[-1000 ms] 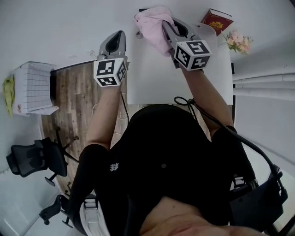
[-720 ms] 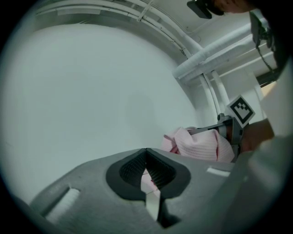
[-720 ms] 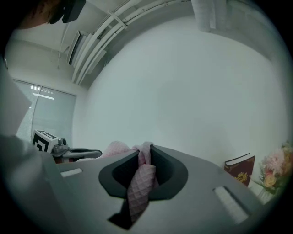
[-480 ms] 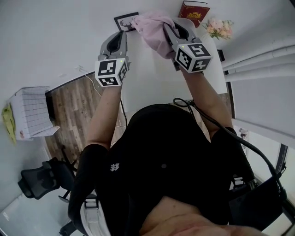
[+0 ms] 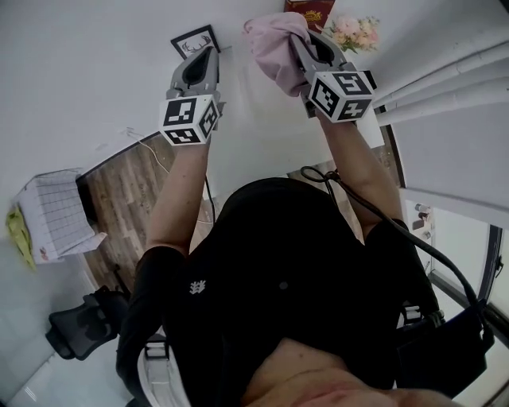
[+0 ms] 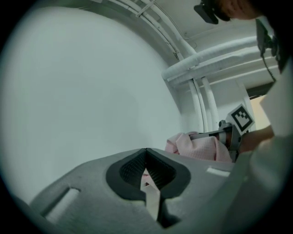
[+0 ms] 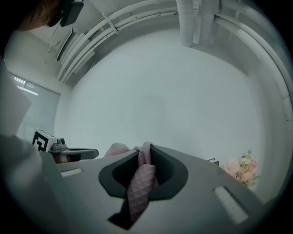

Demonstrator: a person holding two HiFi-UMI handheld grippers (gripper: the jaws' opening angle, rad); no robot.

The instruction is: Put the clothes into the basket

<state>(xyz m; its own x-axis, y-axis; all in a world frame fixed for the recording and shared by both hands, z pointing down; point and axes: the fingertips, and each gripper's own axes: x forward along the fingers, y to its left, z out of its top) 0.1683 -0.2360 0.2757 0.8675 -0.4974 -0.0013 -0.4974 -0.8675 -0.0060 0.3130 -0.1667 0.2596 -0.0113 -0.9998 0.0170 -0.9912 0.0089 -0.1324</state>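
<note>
A pink cloth (image 5: 273,44) hangs bunched from my right gripper (image 5: 298,40), which is shut on it and held up over the far end of the white table (image 5: 254,135). In the right gripper view a quilted fold of the pink cloth (image 7: 139,187) is pinched between the jaws of the right gripper (image 7: 144,157). My left gripper (image 5: 208,54) is level with it on the left, shut, with nothing hanging from it. The left gripper (image 6: 146,160) points at a bare wall, and the pink cloth (image 6: 197,148) shows to its right. The white basket (image 5: 52,215) stands on the floor far left.
A framed picture (image 5: 195,41), a red book (image 5: 310,12) and pink flowers (image 5: 354,32) sit at the table's far end. A yellow-green cloth (image 5: 14,234) hangs by the basket. An office chair (image 5: 83,334) stands lower left. White pipes (image 5: 445,79) run on the right.
Both grippers have lifted slightly toward the far wall, the right one still holding the pink cloth. The view has swung, so the basket and chair sit lower in the picture.
</note>
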